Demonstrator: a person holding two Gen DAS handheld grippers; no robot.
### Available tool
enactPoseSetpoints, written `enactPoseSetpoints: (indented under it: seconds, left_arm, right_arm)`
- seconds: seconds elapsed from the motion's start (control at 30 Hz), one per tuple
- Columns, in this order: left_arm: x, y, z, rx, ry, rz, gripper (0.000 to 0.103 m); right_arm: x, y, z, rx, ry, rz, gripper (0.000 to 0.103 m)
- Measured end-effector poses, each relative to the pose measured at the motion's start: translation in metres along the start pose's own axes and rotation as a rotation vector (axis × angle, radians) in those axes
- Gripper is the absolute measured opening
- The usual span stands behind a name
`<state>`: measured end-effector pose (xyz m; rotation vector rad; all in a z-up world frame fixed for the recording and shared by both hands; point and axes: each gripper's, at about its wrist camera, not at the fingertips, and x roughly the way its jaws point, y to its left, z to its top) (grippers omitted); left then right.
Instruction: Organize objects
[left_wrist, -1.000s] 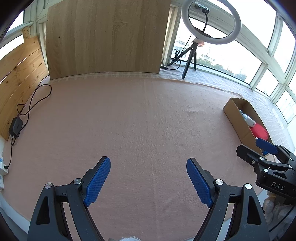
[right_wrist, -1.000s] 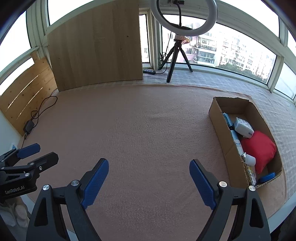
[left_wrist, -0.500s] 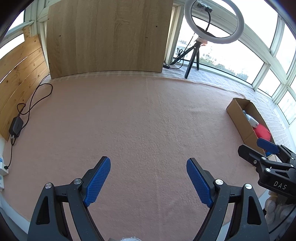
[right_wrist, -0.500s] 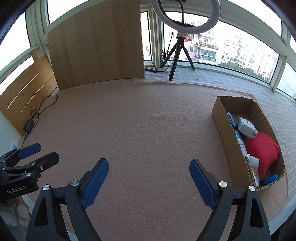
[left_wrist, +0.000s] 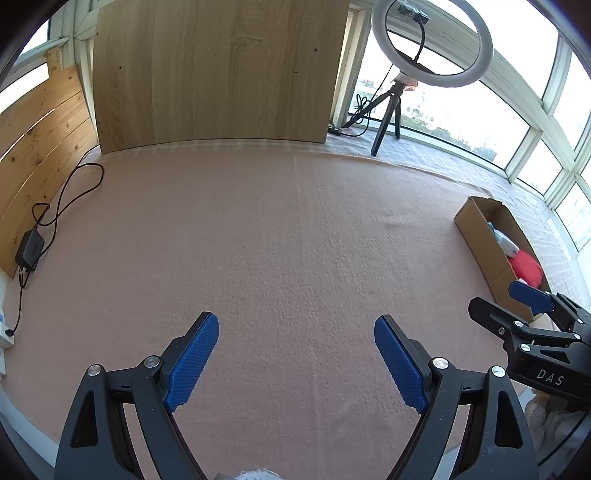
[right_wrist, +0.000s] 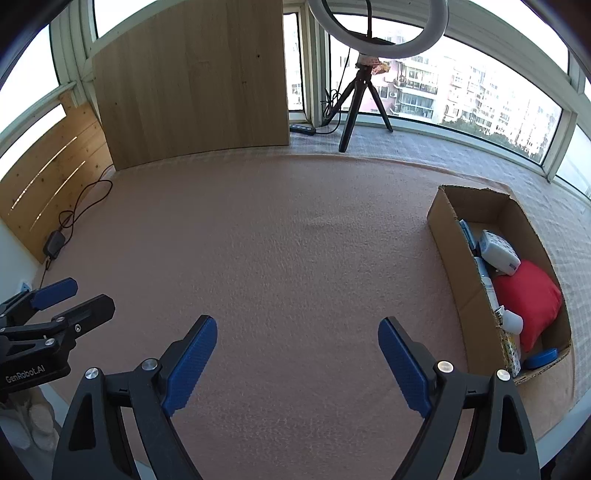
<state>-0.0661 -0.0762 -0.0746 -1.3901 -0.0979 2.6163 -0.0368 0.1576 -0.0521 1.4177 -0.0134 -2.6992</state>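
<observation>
At the far left a black power adapter (left_wrist: 30, 248) with its looped cable lies on the pink felt-covered table (left_wrist: 280, 236), by the slatted pine panel (left_wrist: 40, 147). Your left gripper (left_wrist: 296, 355) hangs over bare felt, its blue ribbed pads spread wide with nothing between them; the right wrist view shows "GenRobot.AI" printed on its black body. Your right gripper (right_wrist: 297, 357) is just as wide and empty, and the left wrist view reads "DAS" on it. To the right sits the open brown cardboard box (right_wrist: 448, 236), holding a red cushion (right_wrist: 528, 299), a white patterned packet (right_wrist: 498, 253) and a blue round lid (right_wrist: 541, 357); any print there is too small to read
</observation>
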Motion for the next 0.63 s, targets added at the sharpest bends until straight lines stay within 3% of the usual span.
enactPoseSetpoints:
  seconds: [0.63]
  left_arm:
    - [0.015, -0.003, 0.003, 0.016, -0.003, -0.008, 0.091]
  right_arm:
    - [0.015, -0.002, 0.000, 0.006, 0.037, 0.010, 0.086]
